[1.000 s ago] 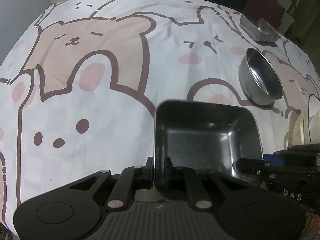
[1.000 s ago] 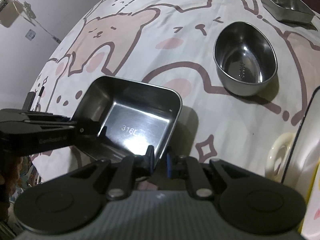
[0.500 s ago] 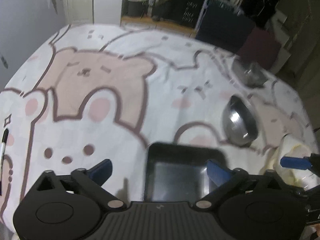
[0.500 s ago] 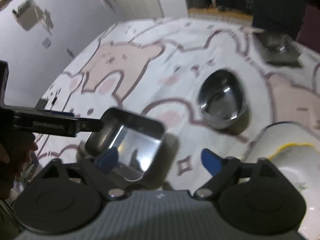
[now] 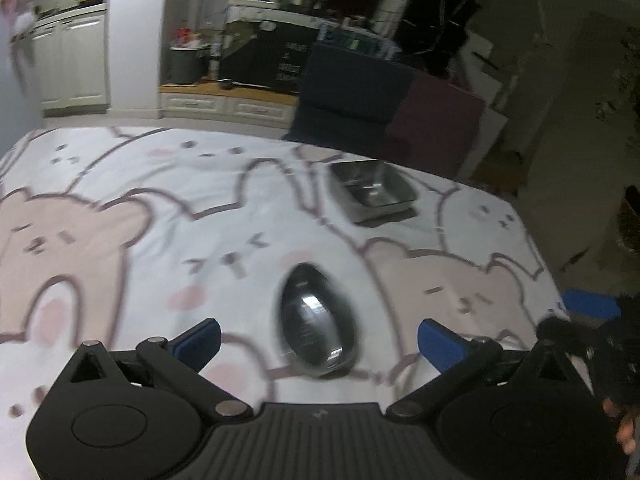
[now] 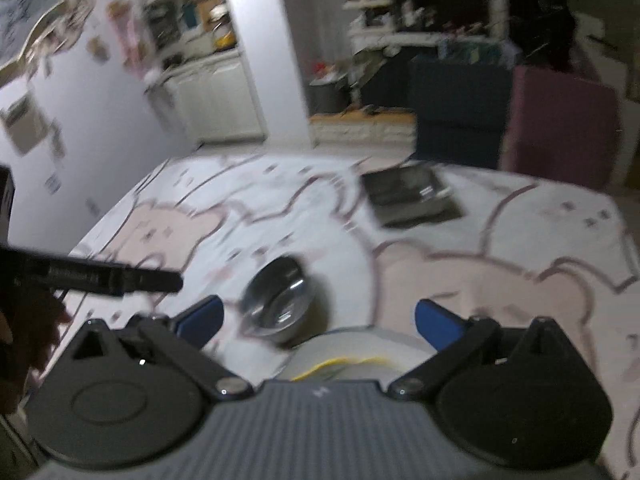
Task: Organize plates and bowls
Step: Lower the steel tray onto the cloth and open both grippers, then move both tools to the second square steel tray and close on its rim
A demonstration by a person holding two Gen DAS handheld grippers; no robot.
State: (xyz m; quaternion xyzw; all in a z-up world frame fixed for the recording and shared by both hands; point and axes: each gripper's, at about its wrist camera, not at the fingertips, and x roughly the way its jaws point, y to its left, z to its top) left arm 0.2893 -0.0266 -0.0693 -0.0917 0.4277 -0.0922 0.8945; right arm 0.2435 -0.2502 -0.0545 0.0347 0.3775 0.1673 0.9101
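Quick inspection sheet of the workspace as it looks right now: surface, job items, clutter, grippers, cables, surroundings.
Surface: table under a cartoon bear-and-bunny cloth.
Job's things: round steel bowl upright near the middle; rectangular steel tray at the far edge, apart from the bowl; white plate with a yellow marking just below the right gripper.
Clutter: nothing seen on the cloth.
Grippers: left gripper open, nothing between its fingers; right gripper jaws opening, nothing gripped.
Cables: nothing seen.
Surroundings: dim room, white cabinets, dark and maroon chairs beyond the table; images blurred.
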